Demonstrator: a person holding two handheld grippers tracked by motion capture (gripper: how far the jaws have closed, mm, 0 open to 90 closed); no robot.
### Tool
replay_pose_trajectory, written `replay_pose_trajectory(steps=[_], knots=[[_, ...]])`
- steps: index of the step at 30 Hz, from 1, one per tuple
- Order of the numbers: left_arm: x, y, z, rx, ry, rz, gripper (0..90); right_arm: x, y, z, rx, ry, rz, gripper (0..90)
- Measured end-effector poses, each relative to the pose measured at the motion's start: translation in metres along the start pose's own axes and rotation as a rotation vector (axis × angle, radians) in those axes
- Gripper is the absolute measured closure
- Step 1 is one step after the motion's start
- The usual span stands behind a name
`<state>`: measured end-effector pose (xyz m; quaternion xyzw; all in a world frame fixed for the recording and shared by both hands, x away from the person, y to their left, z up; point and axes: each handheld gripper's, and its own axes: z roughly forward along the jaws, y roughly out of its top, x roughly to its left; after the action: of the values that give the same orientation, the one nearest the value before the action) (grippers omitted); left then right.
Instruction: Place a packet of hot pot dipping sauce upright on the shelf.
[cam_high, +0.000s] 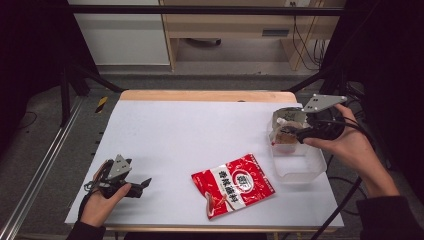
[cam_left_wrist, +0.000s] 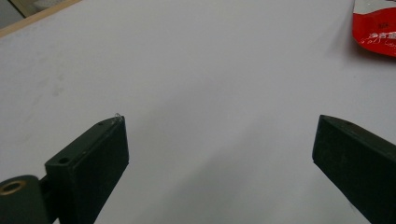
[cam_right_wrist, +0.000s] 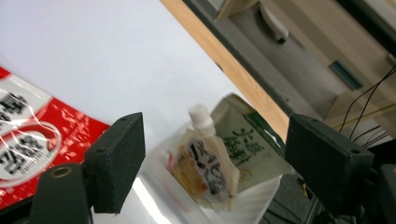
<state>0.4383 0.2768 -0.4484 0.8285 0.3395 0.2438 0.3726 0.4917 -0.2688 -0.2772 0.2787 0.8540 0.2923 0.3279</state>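
A red snack packet (cam_high: 232, 185) lies flat on the white table (cam_high: 190, 130), front of centre; it also shows in the left gripper view (cam_left_wrist: 376, 28) and the right gripper view (cam_right_wrist: 28, 149). A clear plastic bin (cam_high: 300, 167) stands at the table's right edge. Leaning in it are a spouted pouch (cam_right_wrist: 205, 158) with a white cap and a green-and-white packet (cam_right_wrist: 245, 140). My right gripper (cam_high: 281, 126) hovers over the bin's far end, open (cam_right_wrist: 215, 126), with the pouches beyond its jaws and untouched. My left gripper (cam_high: 144, 183) rests open (cam_left_wrist: 219, 121) on bare table at front left.
The table's wooden far edge (cam_high: 205, 95) borders a grey floor and a wooden cabinet (cam_high: 225, 30). Cables (cam_high: 345, 200) trail off the table's right side. Black frame bars (cam_high: 65, 75) stand at the left.
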Motion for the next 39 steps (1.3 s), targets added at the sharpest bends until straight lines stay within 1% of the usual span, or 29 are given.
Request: replay_pose_trajectory(steps=[2,5,8,10,13,15,16,18,20,21,24,27,29,34,37,39], knots=[[-0.001,0.0,0.0,-0.003,0.0,0.001,3.4,0.01,0.004,-0.005,-0.015,0.0,0.005,15.6],[-0.002,0.001,0.001,-0.002,-0.005,0.004,3.4,0.027,0.008,-0.011,-0.039,0.003,-0.009,13.5],[-0.004,0.002,0.001,-0.001,-0.013,0.005,3.5,0.046,0.009,-0.015,-0.066,0.001,-0.008,12.9],[-0.005,0.003,0.002,0.001,-0.015,0.01,3.6,0.058,0.01,-0.017,-0.083,-0.01,-0.003,13.6],[-0.006,0.003,0.002,-0.001,-0.019,0.012,3.6,0.075,0.009,-0.018,-0.101,0.003,0.033,14.2],[-0.007,0.004,0.002,0.002,-0.02,0.016,3.6,0.086,0.008,-0.016,-0.103,0.011,0.049,14.0],[-0.007,0.004,0.003,0.002,-0.021,0.017,3.7,0.091,0.007,-0.015,-0.105,0.012,0.049,14.1],[-0.008,0.004,0.003,0.004,-0.023,0.019,3.7,0.1,0.005,-0.011,-0.109,0.023,0.075,14.2],[-0.009,0.004,0.003,0.006,-0.025,0.022,3.7,0.107,0.003,-0.005,-0.106,0.026,0.089,14.5],[-0.009,0.005,0.003,0.007,-0.025,0.023,3.7,0.111,0.001,-0.002,-0.102,0.023,0.086,14.5],[-0.01,0.005,0.004,0.01,-0.03,0.021,3.8,0.121,-0.001,0.008,-0.087,0.025,0.097,15.8],[-0.01,0.005,0.004,0.011,-0.03,0.023,3.8,0.131,-0.003,0.016,-0.094,0.039,0.105,17.1],[-0.011,0.006,0.004,0.011,-0.031,0.024,3.8,0.137,-0.004,0.019,-0.091,0.045,0.105,17.1],[-0.014,0.007,0.005,0.012,-0.038,0.036,3.8,0.153,-0.01,0.027,-0.087,0.076,0.127,18.7],[-0.015,0.008,0.005,0.012,-0.041,0.039,4.0,0.161,-0.017,0.03,-0.085,0.074,0.132,19.0],[-0.016,0.008,0.005,0.011,-0.041,0.042,4.0,0.164,-0.023,0.032,-0.087,0.073,0.152,19.7]])
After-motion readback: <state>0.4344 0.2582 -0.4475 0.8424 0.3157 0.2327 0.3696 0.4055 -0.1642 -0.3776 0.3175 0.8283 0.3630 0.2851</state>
